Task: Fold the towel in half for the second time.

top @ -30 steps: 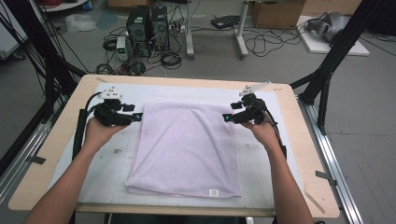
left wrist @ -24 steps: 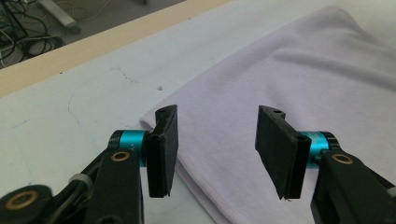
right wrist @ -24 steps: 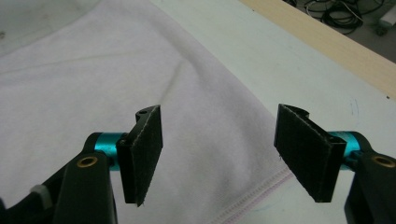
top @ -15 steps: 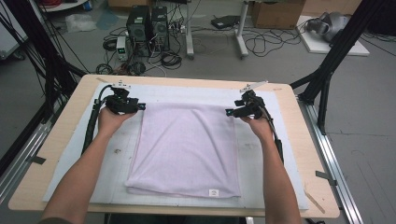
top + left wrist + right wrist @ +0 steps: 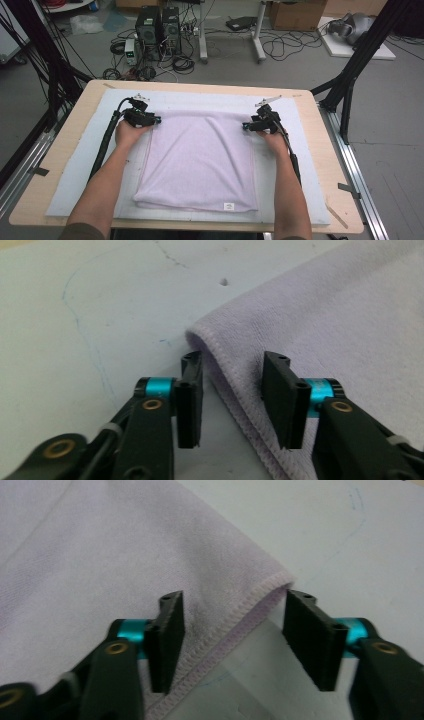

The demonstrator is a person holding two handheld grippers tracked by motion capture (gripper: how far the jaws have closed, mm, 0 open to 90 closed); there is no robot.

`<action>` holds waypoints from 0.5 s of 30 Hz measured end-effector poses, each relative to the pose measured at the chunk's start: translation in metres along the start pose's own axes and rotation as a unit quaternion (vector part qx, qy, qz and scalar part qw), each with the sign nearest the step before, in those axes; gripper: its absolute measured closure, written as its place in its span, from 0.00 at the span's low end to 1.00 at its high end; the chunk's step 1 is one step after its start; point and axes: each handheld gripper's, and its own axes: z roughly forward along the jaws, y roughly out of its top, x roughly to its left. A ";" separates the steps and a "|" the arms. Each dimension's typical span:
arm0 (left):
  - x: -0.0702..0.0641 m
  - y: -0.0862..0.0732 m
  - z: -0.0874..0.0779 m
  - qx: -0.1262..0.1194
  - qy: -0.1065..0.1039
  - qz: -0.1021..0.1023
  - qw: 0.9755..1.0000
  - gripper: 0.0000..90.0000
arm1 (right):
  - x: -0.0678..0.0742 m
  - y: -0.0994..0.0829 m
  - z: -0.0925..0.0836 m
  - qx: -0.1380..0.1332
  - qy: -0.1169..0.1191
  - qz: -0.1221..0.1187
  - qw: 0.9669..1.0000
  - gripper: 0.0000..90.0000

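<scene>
A lilac folded towel [image 5: 200,160] lies flat on the mat in the middle of the table. My left gripper [image 5: 151,120] sits low at its far left corner, and my right gripper [image 5: 246,126] at its far right corner. In the left gripper view the towel's [image 5: 320,310] stitched edge runs between the pads of my left gripper [image 5: 232,390]. In the right gripper view the towel's [image 5: 100,555] hem passes between the pads of my right gripper [image 5: 230,630]. Both pairs of jaws have just been closing, with a gap still showing on each side of the cloth.
A pale grey-blue mat [image 5: 75,170] covers the wooden table [image 5: 330,150]. The towel carries a small white label [image 5: 229,206] at its near edge. Black frame posts [image 5: 360,55] stand at the table's sides. Computers and cables [image 5: 155,30] lie on the floor beyond.
Both hands have come down and inward onto the towel's far corners. Each gripper's jaws stand narrower than before, now straddling the towel's edge.
</scene>
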 end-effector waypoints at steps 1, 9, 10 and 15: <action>0.000 0.000 0.000 0.000 -0.009 -0.001 1.000 0.79 | -0.001 -0.001 -0.001 -0.004 0.006 0.006 1.000 0.67; -0.002 0.001 -0.002 -0.004 -0.015 0.008 1.000 0.96 | 0.003 0.000 -0.003 -0.003 0.039 -0.001 0.999 0.93; -0.002 0.002 -0.003 -0.005 -0.014 0.010 1.000 0.96 | 0.004 0.000 -0.004 -0.002 0.039 0.000 0.999 0.93; -0.003 0.007 -0.014 -0.025 -0.017 0.023 0.999 0.96 | 0.005 0.004 -0.014 -0.010 0.037 -0.007 0.999 0.94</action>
